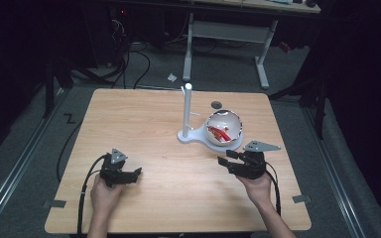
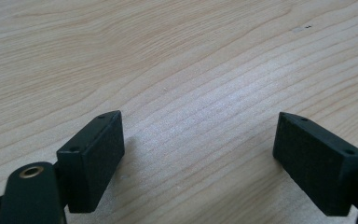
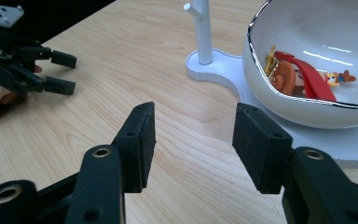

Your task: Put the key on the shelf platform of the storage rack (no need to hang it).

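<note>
A white bowl (image 1: 234,122) with a shiny rim stands on the flat base of a white stand (image 1: 187,112) at the middle right of the wooden table (image 1: 144,119). Inside the bowl (image 3: 279,109) lie a red strap and small toy figures (image 3: 303,77). My right gripper (image 1: 224,157) (image 3: 196,107) is open, low over the wood just in front of the bowl, pointing left. My left gripper (image 1: 138,173) (image 2: 199,116) is wide open over bare wood at the front left, with nothing between its jaws. It appears again, farther off, as the left gripper (image 3: 70,73).
The stand's thin pole (image 3: 201,32) rises beside the bowl, with a short side peg. A round cable hole (image 1: 217,104) sits in the table behind the bowl. A second desk frame (image 1: 228,30) and floor cables lie beyond the far edge.
</note>
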